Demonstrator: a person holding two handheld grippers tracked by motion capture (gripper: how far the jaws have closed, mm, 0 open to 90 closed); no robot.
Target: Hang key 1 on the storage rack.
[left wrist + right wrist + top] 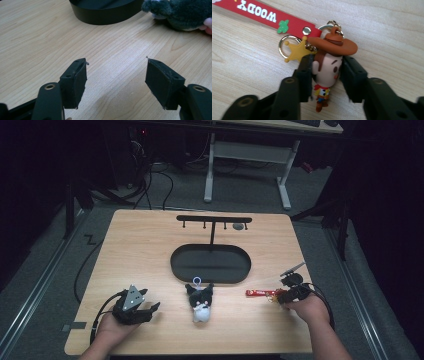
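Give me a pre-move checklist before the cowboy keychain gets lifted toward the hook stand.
1. Right gripper fingers on both sides of the cowboy figure: ok, they bracket its head.
2. Grip firmly shut: cannot tell; the fingers touch or nearly touch the head.
3. Red strap free of the fingers: ok, it lies flat on the table.
4. Left gripper out of the way: ok, open and holding nothing.
5. Plush toy clear of the lift path: ok, it lies apart from the keychain.
6. Hook stand has free hooks: ok, nothing hangs there.
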